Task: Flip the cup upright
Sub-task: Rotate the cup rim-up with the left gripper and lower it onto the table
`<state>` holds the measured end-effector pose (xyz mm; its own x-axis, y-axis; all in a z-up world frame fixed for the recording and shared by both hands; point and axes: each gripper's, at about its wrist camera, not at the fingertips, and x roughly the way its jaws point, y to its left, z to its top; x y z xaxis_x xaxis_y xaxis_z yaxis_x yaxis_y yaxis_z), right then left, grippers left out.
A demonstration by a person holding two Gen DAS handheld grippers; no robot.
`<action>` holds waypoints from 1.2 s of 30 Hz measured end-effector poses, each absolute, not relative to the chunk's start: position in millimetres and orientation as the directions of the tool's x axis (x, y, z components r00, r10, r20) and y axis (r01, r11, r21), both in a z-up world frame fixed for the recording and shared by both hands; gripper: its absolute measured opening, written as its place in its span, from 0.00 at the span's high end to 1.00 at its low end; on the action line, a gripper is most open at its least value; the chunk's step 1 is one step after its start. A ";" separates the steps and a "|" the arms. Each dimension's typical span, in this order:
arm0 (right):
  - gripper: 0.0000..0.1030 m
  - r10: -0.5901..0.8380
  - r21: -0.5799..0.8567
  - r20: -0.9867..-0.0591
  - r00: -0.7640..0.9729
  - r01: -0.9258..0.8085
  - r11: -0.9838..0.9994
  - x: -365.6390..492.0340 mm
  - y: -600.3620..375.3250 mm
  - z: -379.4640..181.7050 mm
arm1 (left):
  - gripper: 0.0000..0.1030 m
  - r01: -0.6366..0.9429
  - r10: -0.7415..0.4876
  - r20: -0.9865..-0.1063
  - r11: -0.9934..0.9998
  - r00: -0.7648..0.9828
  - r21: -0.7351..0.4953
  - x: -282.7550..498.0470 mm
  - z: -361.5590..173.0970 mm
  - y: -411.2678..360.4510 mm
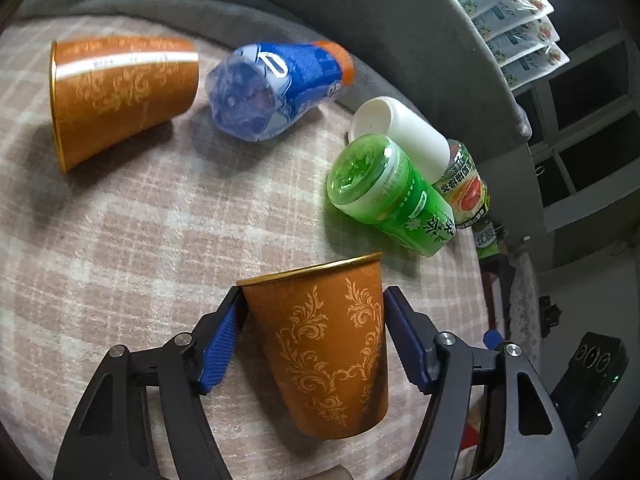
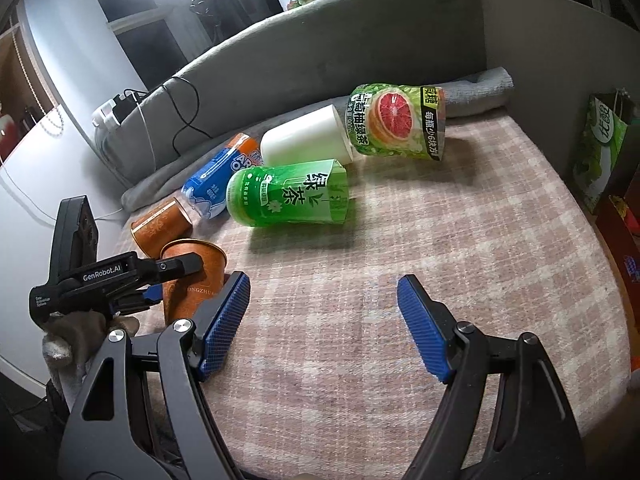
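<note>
One cup upright btwn left gripper pads

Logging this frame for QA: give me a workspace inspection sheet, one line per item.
Surface: checked blanket on a padded seat, grey backrest behind.
Job's things: orange cup upright, rim up, between the left pads; second orange cup lying on its side.
Clutter: blue bottle, green tea bottle, white cup and grapefruit bottle, all lying down.
Grippers: left hand-held gripper around the upright cup, pad contact not clear; right hand-held gripper open, holding nothing.
Cables: black cables and plugs over the backrest.
Surroundings: pouches along the backrest top, green bag at the right edge.
</note>
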<state>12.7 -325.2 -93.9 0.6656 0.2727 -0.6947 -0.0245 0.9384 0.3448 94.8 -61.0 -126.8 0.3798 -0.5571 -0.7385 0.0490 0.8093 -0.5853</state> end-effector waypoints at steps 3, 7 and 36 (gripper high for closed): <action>0.23 0.273 0.344 -0.695 0.665 -0.026 0.939 12.8 -324.8 -93.9 | 0.33 0.066 -0.544 -0.742 0.821 0.392 -0.567 93.1 -123.8 -62.1; 0.23 0.271 0.341 -0.696 0.665 -0.027 0.940 12.2 -323.9 -93.5 | 0.33 0.088 -0.522 -0.745 0.838 0.416 -0.539 89.7 -117.8 -65.3; 0.23 0.271 0.336 -0.696 0.665 -0.031 0.941 11.2 -319.8 -91.1 | 0.34 0.247 -0.330 -0.691 0.944 0.644 -0.220 71.6 -84.2 -100.0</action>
<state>11.2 -319.8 -91.1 0.6652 0.2707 -0.6959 -0.0314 0.9413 0.3361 71.6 -100.0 -84.2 0.6436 -0.3296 -0.6907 0.2470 0.9437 -0.2202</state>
